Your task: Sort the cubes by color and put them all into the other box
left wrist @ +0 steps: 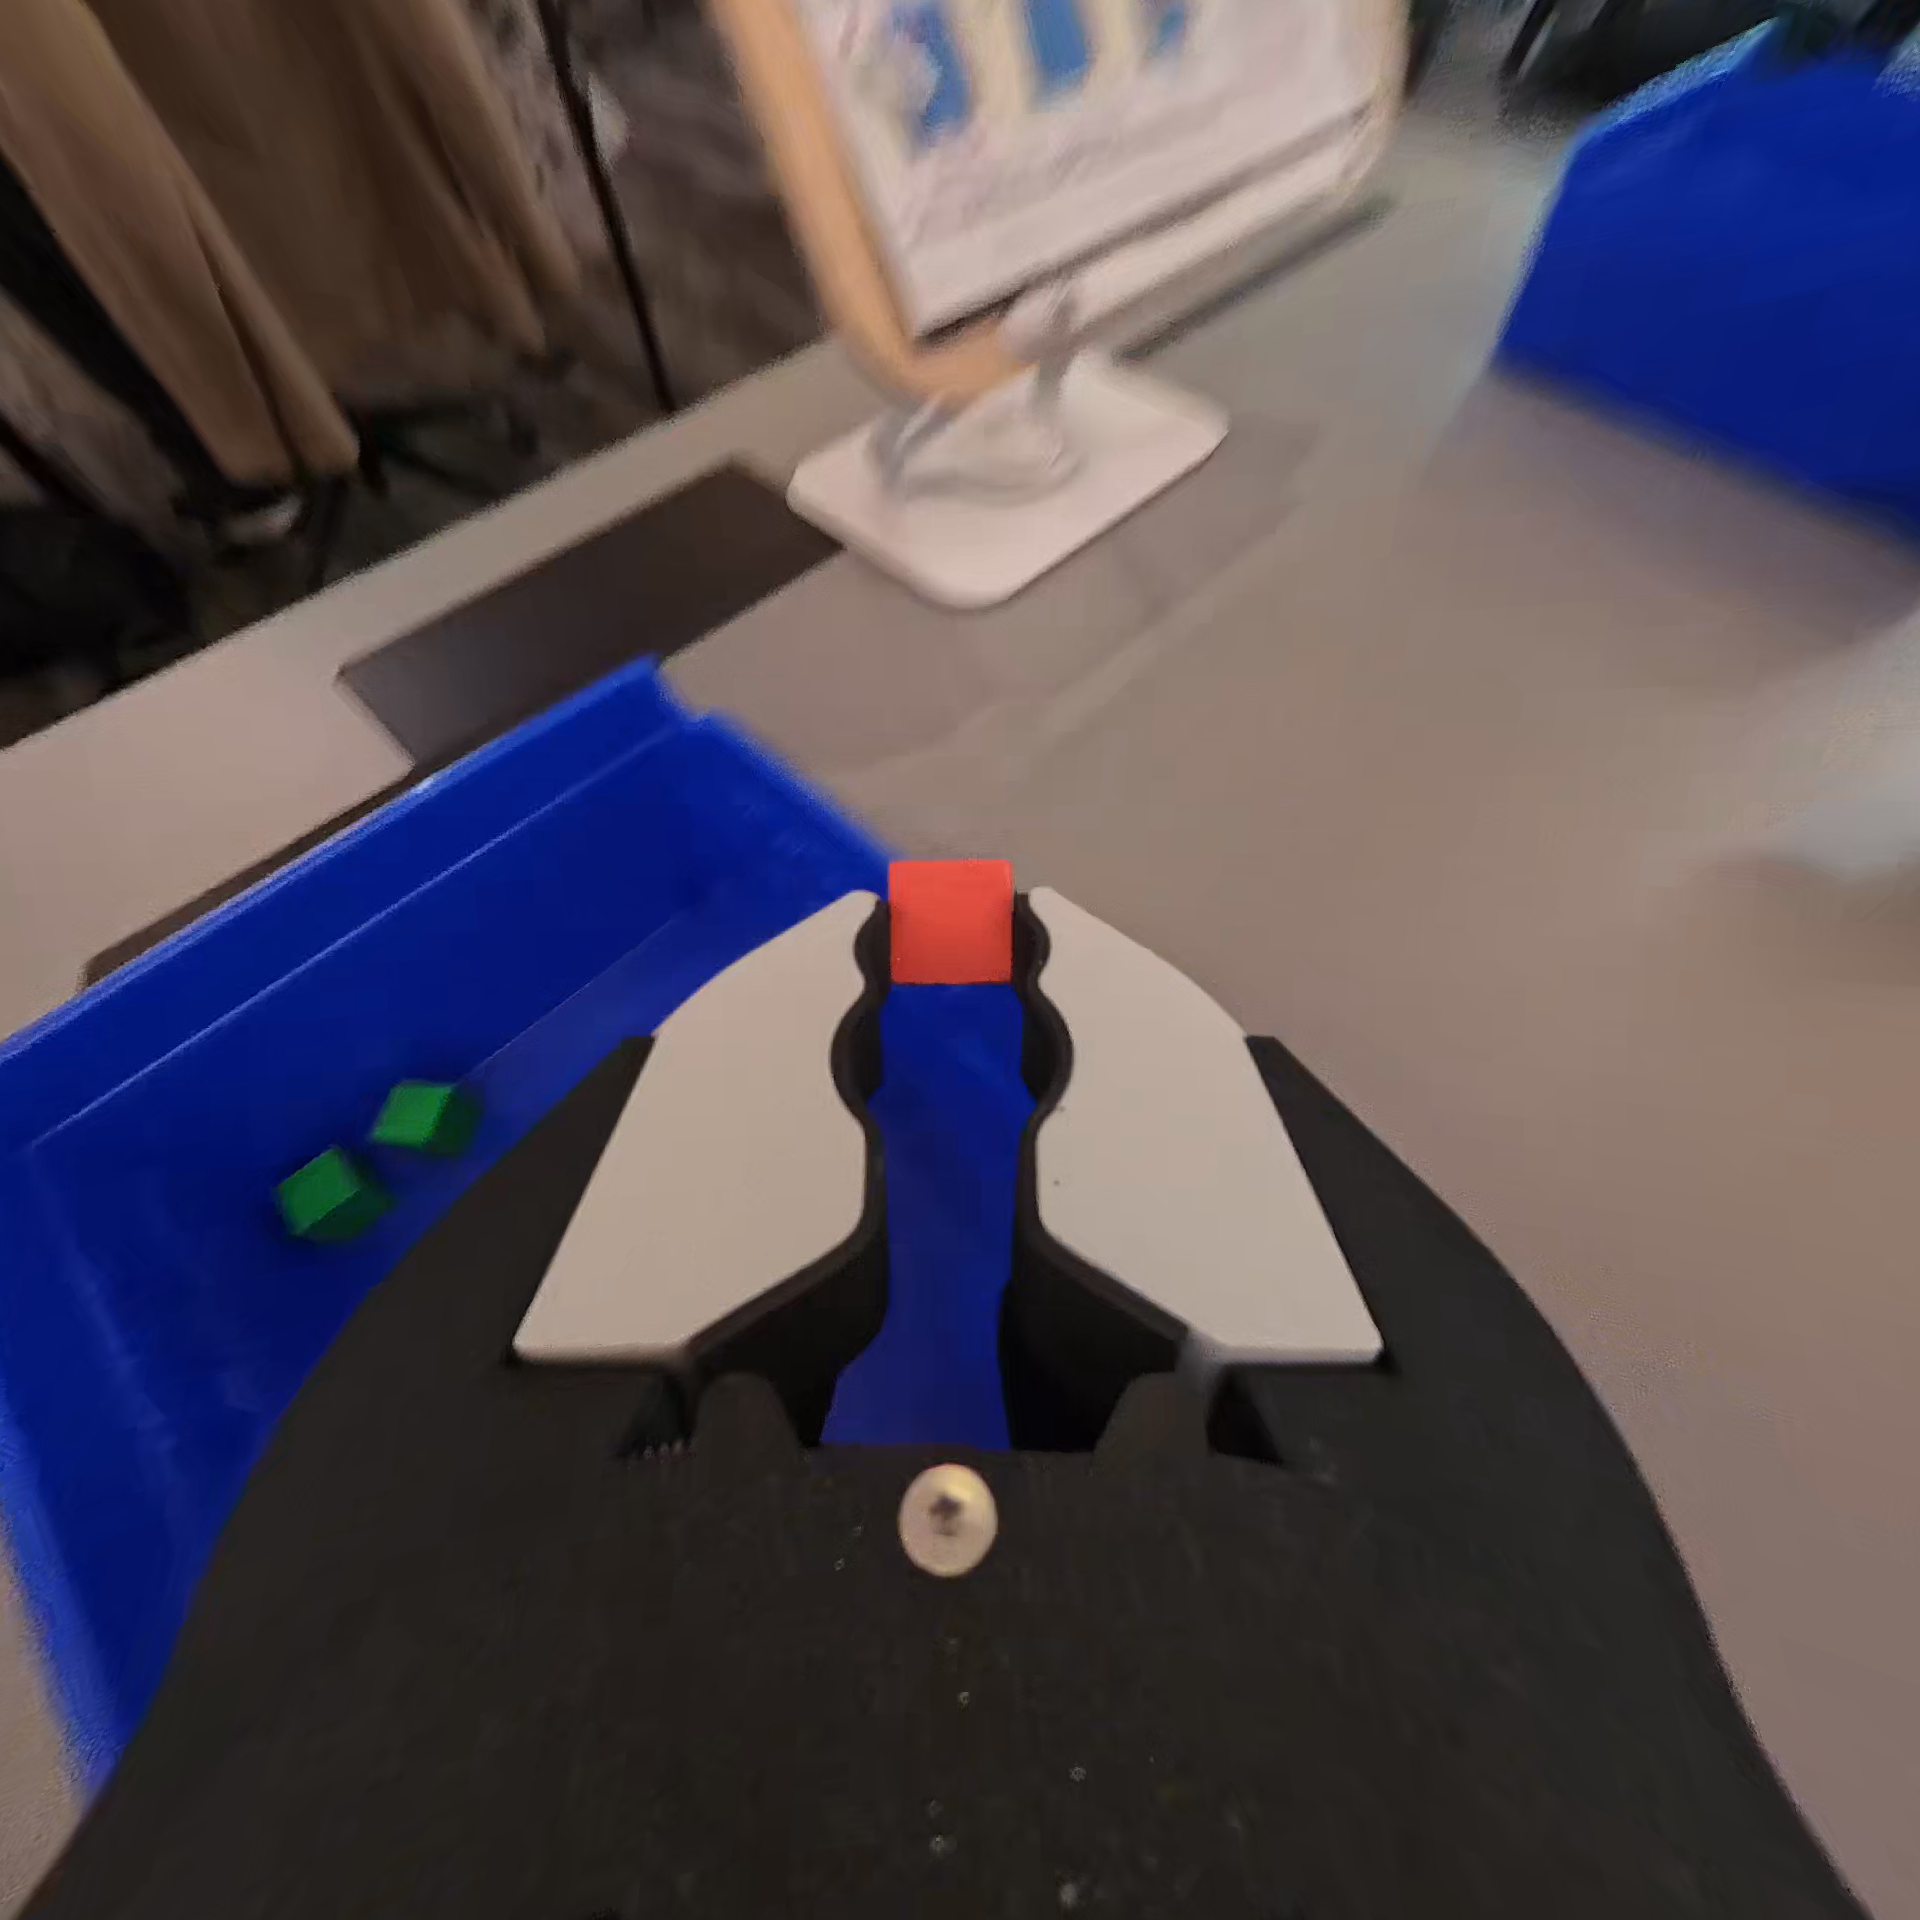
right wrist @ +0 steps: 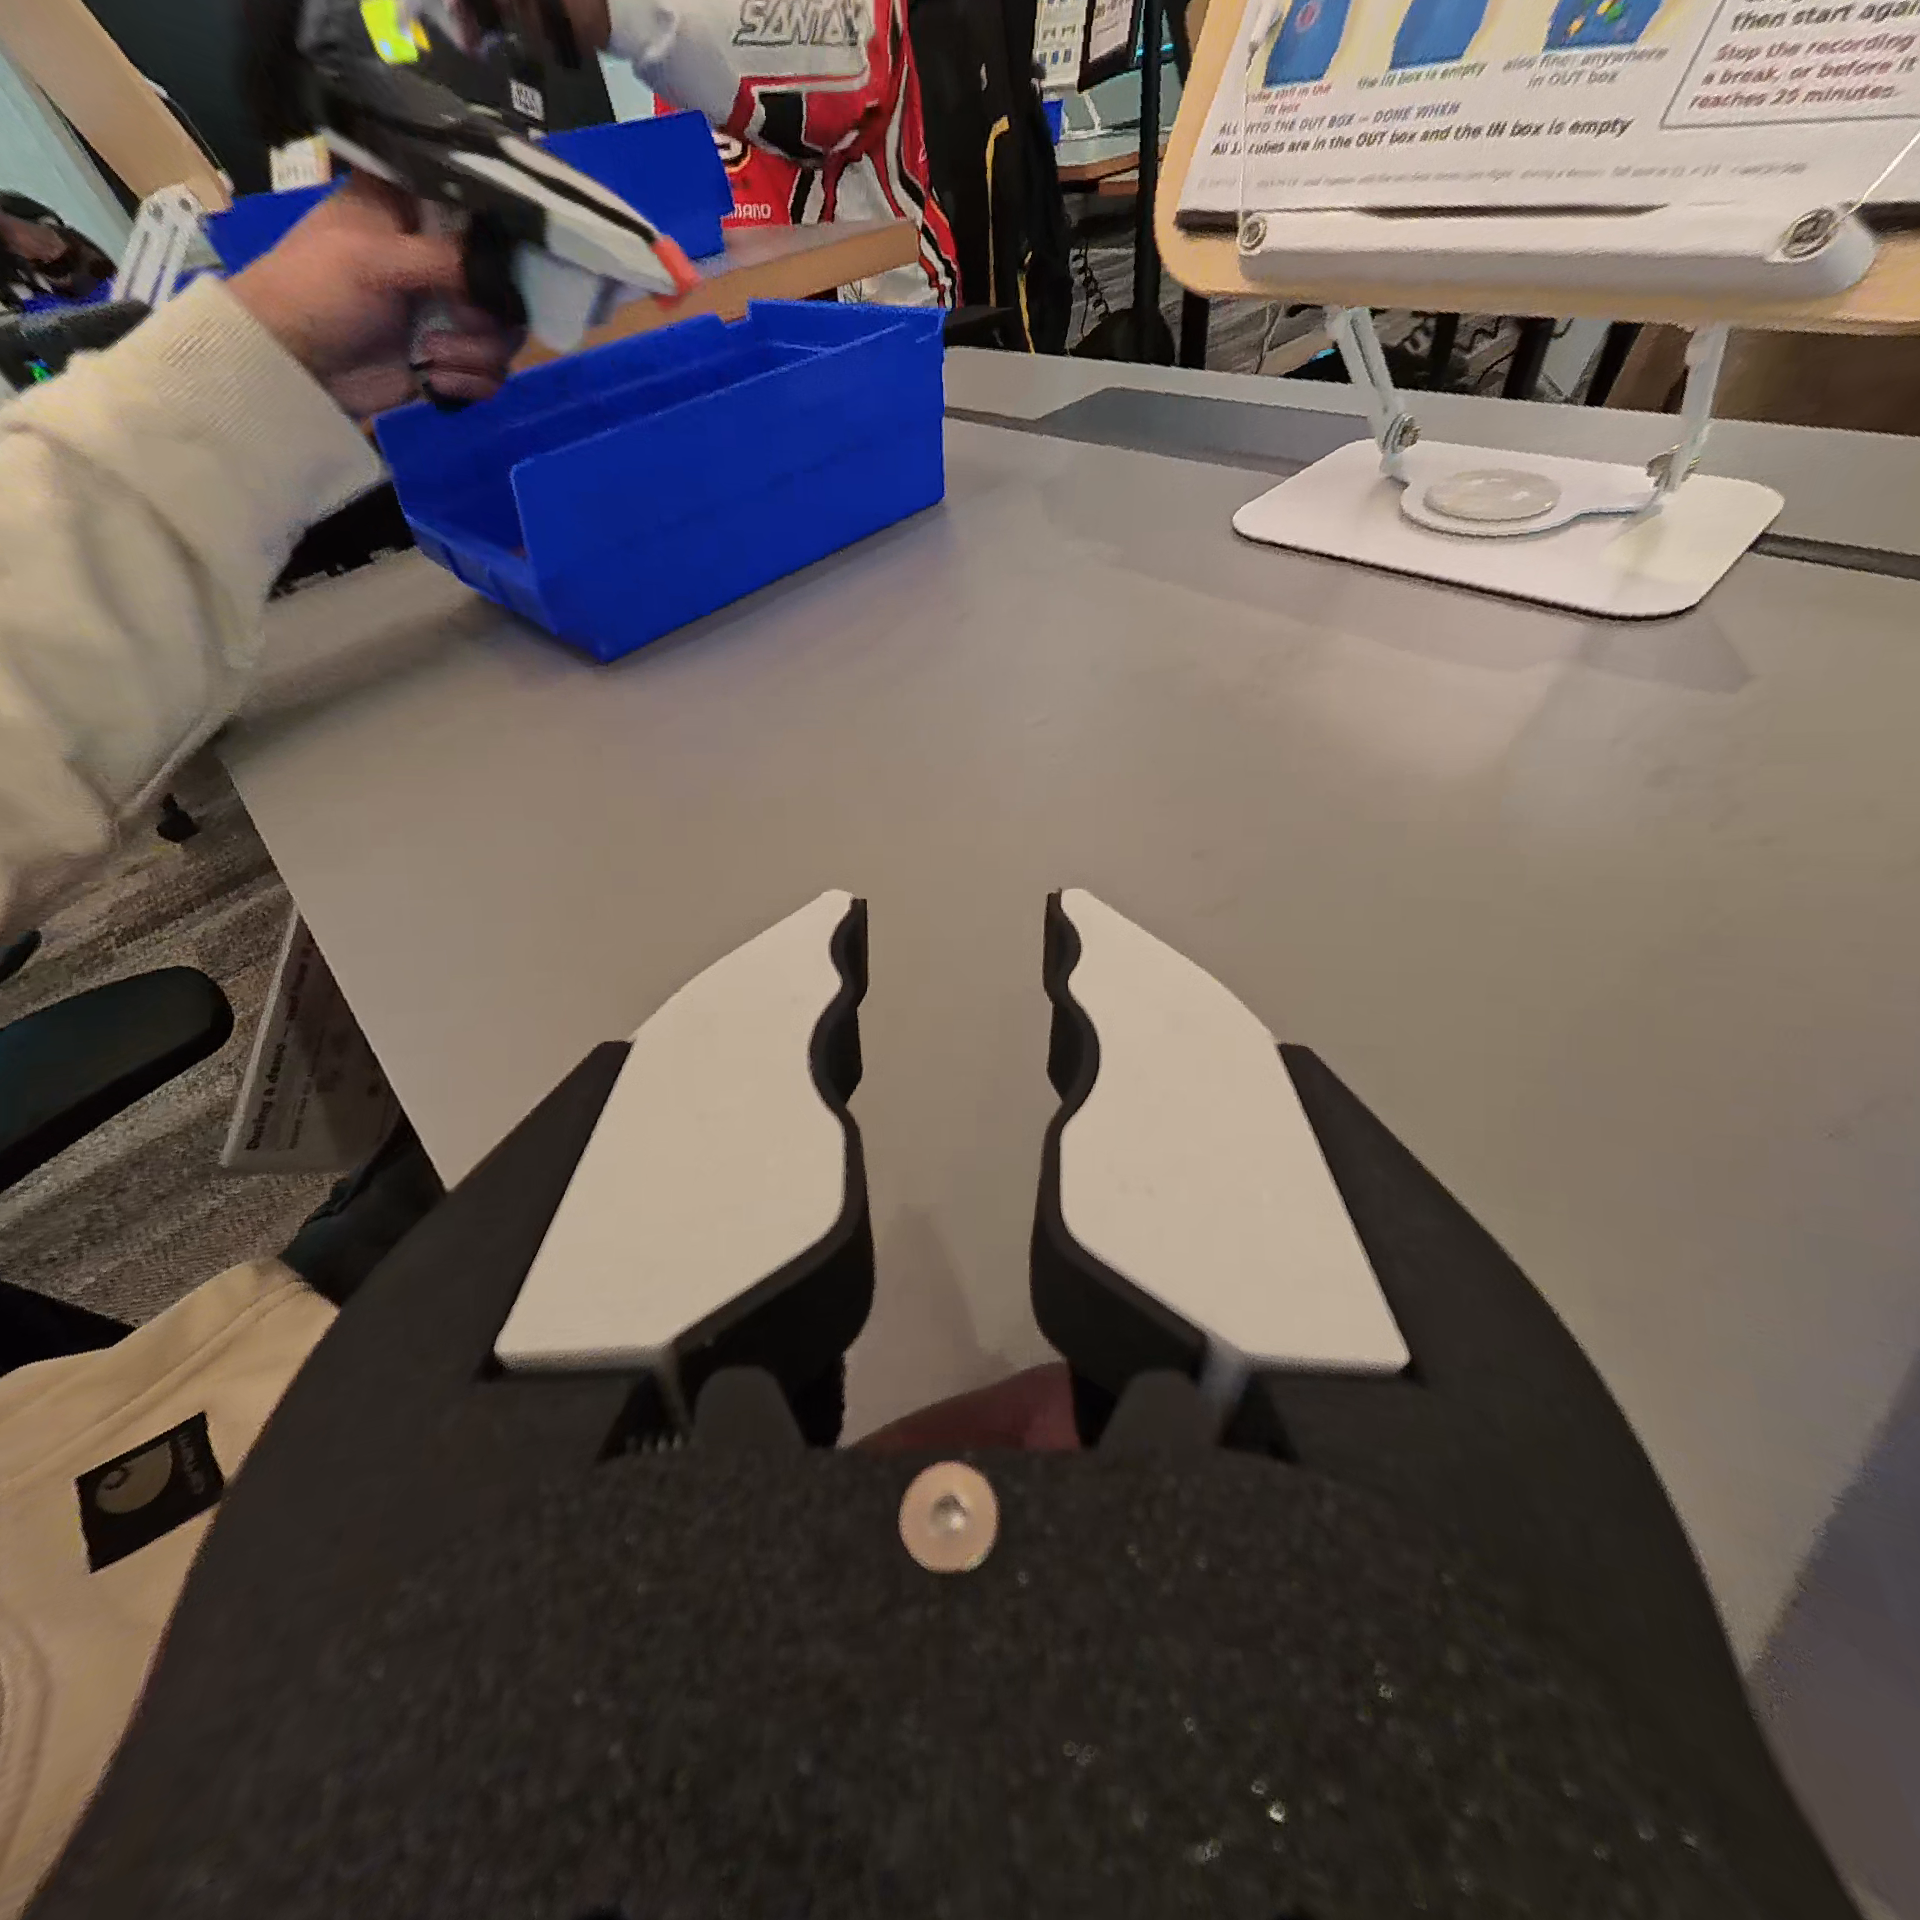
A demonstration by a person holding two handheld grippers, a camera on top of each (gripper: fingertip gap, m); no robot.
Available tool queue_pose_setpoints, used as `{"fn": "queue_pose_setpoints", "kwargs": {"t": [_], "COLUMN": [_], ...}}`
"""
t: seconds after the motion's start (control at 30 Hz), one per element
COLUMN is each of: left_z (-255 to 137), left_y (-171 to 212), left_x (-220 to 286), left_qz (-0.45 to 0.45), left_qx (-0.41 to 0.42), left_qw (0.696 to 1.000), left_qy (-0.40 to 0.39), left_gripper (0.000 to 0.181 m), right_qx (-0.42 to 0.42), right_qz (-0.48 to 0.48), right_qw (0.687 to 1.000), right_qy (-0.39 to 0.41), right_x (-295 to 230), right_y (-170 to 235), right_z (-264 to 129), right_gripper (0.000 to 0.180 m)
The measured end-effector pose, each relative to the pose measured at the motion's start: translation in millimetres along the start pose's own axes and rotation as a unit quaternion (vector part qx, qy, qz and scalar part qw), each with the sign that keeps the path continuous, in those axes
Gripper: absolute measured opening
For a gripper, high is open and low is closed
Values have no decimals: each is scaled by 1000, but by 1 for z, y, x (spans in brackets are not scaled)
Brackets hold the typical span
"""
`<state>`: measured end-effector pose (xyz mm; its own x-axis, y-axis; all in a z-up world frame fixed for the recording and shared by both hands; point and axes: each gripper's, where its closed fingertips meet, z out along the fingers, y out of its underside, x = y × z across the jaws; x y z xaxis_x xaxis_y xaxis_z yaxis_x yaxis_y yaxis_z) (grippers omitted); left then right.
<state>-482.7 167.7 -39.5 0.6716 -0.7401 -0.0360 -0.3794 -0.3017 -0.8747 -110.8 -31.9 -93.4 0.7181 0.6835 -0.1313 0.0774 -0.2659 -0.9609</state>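
Cube (left wrist: 950, 923), red, looked light and rigid, pinched on flat sides at left gripper (left wrist: 950, 935) tips above box (left wrist: 312, 1039); right gripper (right wrist: 956, 914) gaped empty.

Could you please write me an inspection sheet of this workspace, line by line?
Surface: flat grey tabletop, with a dark rectangular panel near its far edge.
Job's things: small red cube at the left gripper's tips; two small green cubes lying apart in the open blue plastic bin; a second blue bin, blurred, farther right.
Clutter: white stand carrying a printed instruction sheet.
Grippers: left gripper shut on the red cube above the bin's edge; right gripper open, empty, over bare table.
Cables: nothing seen on the table.
Surroundings: a person's cream sleeve, other desks with blue bins behind.
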Motion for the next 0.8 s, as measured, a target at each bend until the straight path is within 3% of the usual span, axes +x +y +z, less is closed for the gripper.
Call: {"fn": "queue_pose_setpoints", "kwargs": {"t": [0.17, 0.3, 0.4, 0.5, 0.67, 0.8], "left_z": [-26, -9, 7, 16, 27, 36], "left_y": [-32, -24, -19, -21, -38, -46], "left_x": [114, 202, 249, 286, 320, 334], "left_qz": [-12, -19, 29, 65, 129, 157], "left_qx": [142, 176, 188, 187, 193, 196], "left_qw": [987, 974, 968, 957, 942, 934], "left_qy": [77, 143, 160, 212, 242, 253], "left_gripper": [22, 22, 22, 22, 22, 22], "right_qx": [19, 17, 6, 15, -2, -33], "right_qz": [33, 106, 187, 297, 457, 483], "right_qw": [999, 991, 969, 919, 781, 742], "right_qy": [-19, -84, -160, -260, -426, -464], "right_x": [3, -6, -21, -43, -82, -102], "right_y": [-11, -8, -9, -29, -69, -68], "right_z": [-2, 5, 14, 25, 41, 51], "right_gripper": [31, 34, 38, 38, 38, 40]}}
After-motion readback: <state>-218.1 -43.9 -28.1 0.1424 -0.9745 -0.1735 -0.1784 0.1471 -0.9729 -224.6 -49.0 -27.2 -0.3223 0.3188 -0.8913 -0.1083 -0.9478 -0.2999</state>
